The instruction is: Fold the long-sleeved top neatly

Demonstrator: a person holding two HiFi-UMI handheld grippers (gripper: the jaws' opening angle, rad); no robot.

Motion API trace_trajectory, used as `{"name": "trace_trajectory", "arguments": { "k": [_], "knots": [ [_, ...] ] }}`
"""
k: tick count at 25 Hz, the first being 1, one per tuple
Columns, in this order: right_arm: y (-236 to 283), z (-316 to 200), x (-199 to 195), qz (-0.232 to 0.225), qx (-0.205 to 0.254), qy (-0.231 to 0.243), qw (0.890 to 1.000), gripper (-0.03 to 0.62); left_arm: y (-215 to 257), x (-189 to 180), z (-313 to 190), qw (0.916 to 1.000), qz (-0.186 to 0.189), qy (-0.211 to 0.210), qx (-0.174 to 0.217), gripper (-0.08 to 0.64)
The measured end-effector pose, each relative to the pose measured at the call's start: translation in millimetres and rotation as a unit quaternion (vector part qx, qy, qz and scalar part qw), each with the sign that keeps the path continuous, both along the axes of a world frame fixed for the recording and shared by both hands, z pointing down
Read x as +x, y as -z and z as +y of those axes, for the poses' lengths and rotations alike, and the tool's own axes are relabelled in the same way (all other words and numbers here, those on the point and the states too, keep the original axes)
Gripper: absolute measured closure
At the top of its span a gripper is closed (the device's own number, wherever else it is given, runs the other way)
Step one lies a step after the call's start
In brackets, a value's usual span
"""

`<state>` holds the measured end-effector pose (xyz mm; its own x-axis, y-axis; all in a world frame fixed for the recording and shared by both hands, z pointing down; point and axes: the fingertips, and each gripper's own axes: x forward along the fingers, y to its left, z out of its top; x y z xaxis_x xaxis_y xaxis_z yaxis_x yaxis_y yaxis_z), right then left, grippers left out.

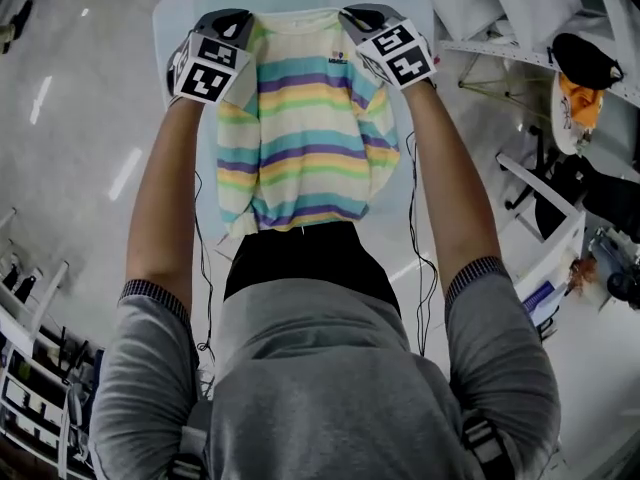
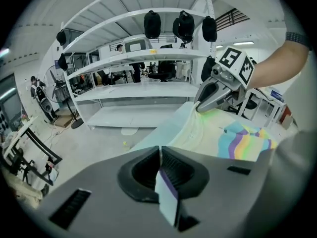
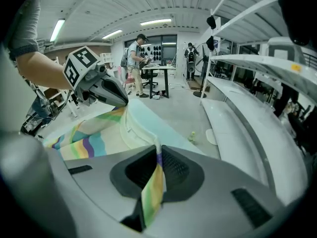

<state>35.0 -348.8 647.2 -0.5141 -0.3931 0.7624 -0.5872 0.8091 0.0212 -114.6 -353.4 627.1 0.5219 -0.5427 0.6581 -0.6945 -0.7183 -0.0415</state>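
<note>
The long-sleeved top (image 1: 305, 118), striped cream, teal, purple and yellow, hangs front-up from its two shoulders, with its collar over the far part of the pale blue table (image 1: 180, 18). Its hem reaches my waist and both sleeves are tucked in along its sides. My left gripper (image 1: 238, 30) is shut on the left shoulder; in the left gripper view a fold of striped cloth (image 2: 166, 197) is pinched between the jaws. My right gripper (image 1: 352, 20) is shut on the right shoulder, with cloth (image 3: 153, 192) clamped between its jaws. Each gripper view shows the other gripper across the collar.
White shelving racks (image 2: 138, 90) stand beyond the table's far edge. A chair with an orange item (image 1: 580, 88) and white frames lie to the right. A rack (image 1: 30, 368) stands at the lower left. People (image 3: 136, 63) are at desks in the background.
</note>
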Motion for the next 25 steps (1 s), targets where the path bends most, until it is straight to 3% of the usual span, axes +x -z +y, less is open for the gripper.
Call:
{"name": "trace_trajectory", "arguments": {
  "k": [4,8,11,13,15,20,25],
  "knots": [
    [-13,-11,1,0.000,-0.003,-0.009,1.000,0.554,-9,1,-9,0.9998,0.008,0.017,0.000,0.531],
    [-20,-16,2,-0.014,-0.014,-0.026,0.999,0.544,-20,-3,-17,0.9962,0.047,0.059,-0.044,0.524],
    [-19,-21,6,-0.031,-0.036,-0.053,0.997,0.441,-22,-8,-20,0.9919,0.074,0.073,-0.073,0.411],
    [-8,-24,9,-0.051,-0.040,-0.069,0.996,0.360,-13,-21,-21,0.9903,0.082,0.088,-0.070,0.359],
    [7,-25,14,-0.063,-0.040,-0.077,0.994,0.334,0,-33,-21,0.9895,0.083,0.100,-0.063,0.336],
    [44,-22,32,-0.063,-0.025,-0.085,0.994,0.331,29,-49,0,0.9850,0.098,0.127,-0.064,0.314],
    [66,-2,52,-0.066,-0.016,-0.100,0.993,0.331,22,-61,52,0.9786,0.107,0.150,-0.092,0.315]
  ]
}}
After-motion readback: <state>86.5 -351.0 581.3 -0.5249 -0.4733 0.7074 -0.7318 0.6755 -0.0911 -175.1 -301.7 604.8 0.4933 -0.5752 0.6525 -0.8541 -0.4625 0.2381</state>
